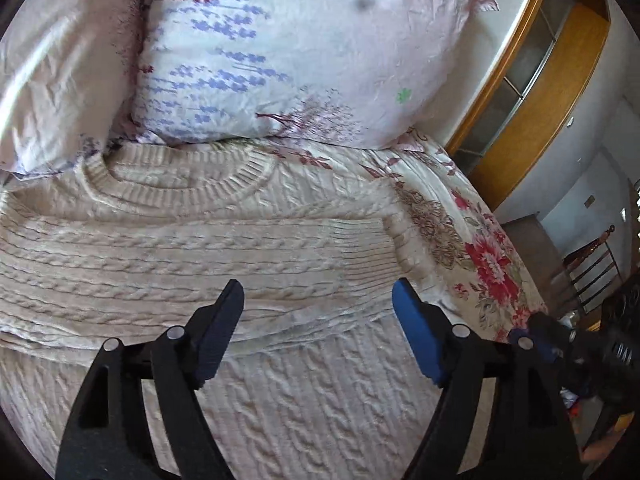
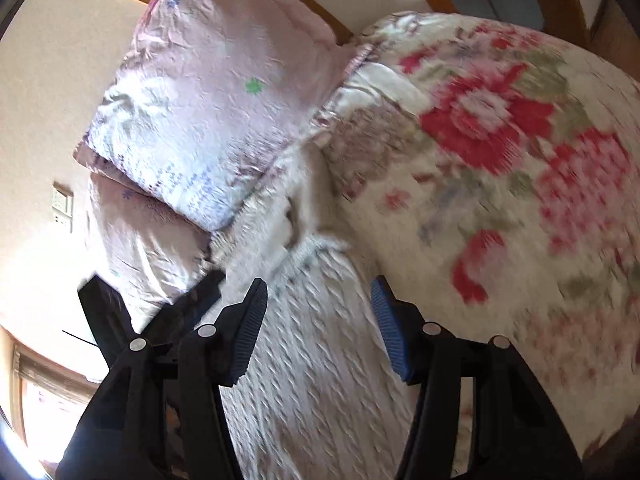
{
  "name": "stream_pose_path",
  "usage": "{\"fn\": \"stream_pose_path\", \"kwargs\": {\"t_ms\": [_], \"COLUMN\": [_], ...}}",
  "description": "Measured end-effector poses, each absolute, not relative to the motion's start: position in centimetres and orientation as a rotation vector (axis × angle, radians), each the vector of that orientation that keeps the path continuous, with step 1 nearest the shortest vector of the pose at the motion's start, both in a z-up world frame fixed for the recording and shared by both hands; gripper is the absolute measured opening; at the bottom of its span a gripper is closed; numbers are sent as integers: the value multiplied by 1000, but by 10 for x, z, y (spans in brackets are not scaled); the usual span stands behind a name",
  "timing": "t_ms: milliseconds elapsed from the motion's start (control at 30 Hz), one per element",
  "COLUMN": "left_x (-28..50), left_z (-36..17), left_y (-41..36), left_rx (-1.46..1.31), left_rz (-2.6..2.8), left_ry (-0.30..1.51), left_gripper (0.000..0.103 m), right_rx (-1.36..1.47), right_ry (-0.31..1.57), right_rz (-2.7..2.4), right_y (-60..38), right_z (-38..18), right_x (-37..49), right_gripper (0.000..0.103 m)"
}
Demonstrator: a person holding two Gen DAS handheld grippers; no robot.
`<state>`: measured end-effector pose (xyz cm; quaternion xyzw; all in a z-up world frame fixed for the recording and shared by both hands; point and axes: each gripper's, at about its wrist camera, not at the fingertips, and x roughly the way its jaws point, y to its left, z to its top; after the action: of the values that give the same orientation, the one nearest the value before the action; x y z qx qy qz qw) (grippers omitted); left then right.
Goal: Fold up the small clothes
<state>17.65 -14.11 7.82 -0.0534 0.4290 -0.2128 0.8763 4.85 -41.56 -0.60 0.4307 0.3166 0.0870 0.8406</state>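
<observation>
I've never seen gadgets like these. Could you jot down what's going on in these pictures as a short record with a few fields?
Setting: a bed with a floral quilt
Garment: a cream cable-knit sweater lying flat on the quilt, a sleeve folded across its body
Behind it: two pillows, a floral pillow leaning on a pink pillow
Left tongs: open, over the sweater, holding nothing
Right tongs: open, over the sweater's edge, holding nothing
Picture quality: right view is blurred
</observation>
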Motion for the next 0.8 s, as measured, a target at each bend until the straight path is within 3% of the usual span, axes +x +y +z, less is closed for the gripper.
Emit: {"fn": "stream_pose_path", "kwargs": {"t_ms": [167,467,567,633,800], "left_x": [176,168,170,173,180], "left_z": [78,68,69,68,64], "left_y": [-68,32,46,50,48], "left_rx": [-130,-212,-225,-236,-224], "left_rz": [-266,-27,-8,-4,-12], "left_ry": [889,911,913,918,934], "left_gripper": [78,78,78,78,78], "right_rx": [772,641,598,592,495], "right_ry": [740,920,947,959,846], "right_rz": [279,224,224,235,220], "right_y": [-385,-356,-349,-346,-338], "right_z": [20,-10,-16,-19,4], "right_x": [121,179,179,179,178], "right_gripper": [54,42,34,15,8]}}
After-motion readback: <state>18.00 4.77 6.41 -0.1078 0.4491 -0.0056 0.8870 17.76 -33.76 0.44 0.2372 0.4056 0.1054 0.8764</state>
